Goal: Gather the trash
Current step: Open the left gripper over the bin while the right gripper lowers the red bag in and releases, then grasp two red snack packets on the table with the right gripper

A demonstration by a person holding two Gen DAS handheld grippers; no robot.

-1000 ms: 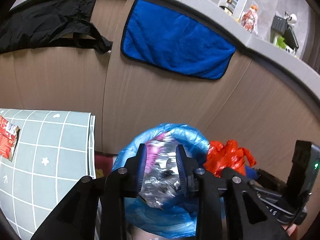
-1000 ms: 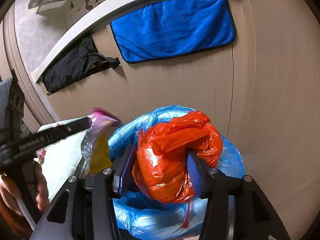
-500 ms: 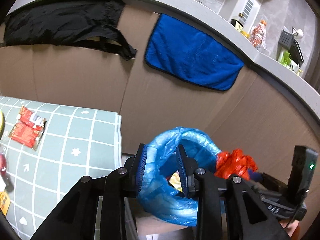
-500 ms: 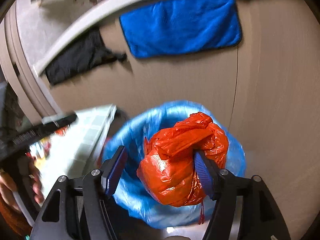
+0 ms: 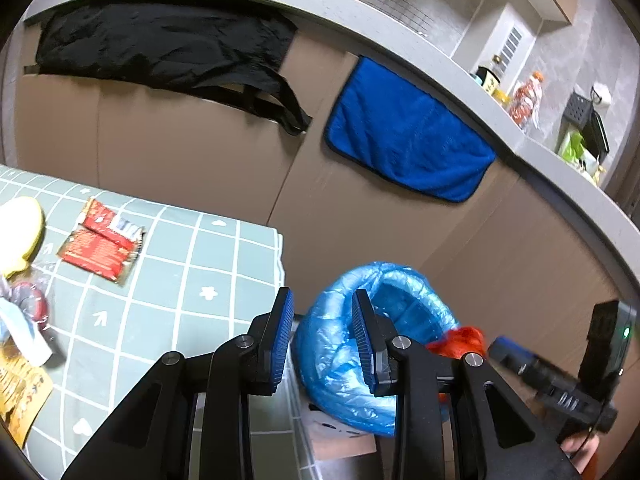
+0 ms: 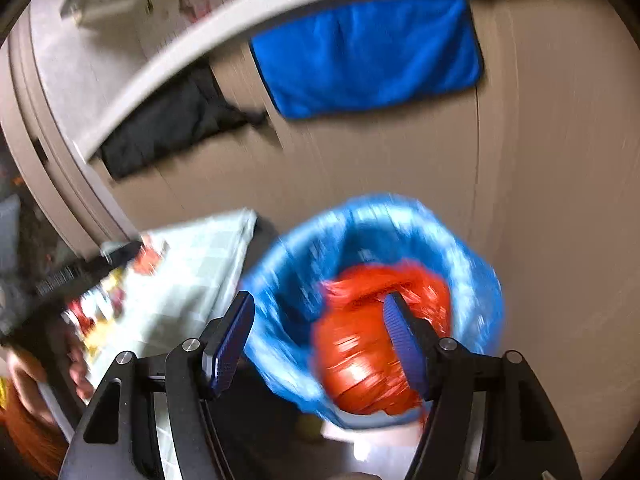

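A bin lined with a blue bag [image 5: 372, 340] stands on the floor beside the table; it also shows in the right wrist view [image 6: 400, 236]. My left gripper [image 5: 324, 340] is open and empty, just left of the bin's rim. My right gripper [image 6: 320, 344] is wide open; a crumpled orange plastic bag [image 6: 360, 352] hangs against its right finger [image 6: 404, 344] over the bin's mouth. The orange bag also shows in the left wrist view [image 5: 456, 340]. On the green checked tablecloth [image 5: 180, 264] lie a red wrapper [image 5: 100, 244] and more trash at the left edge [image 5: 24, 320].
Beige cabinet fronts stand behind the bin, with a blue towel [image 5: 404, 152] and a black bag [image 5: 160, 48] hanging from the grey counter edge [image 5: 440, 68]. Bottles and a rack stand on the counter at far right [image 5: 528, 96]. The right wrist view is motion-blurred.
My left gripper let go of the silvery wrapper over the bin and swung left toward the table. My right gripper opened wide, and the orange bag sank toward the bin.
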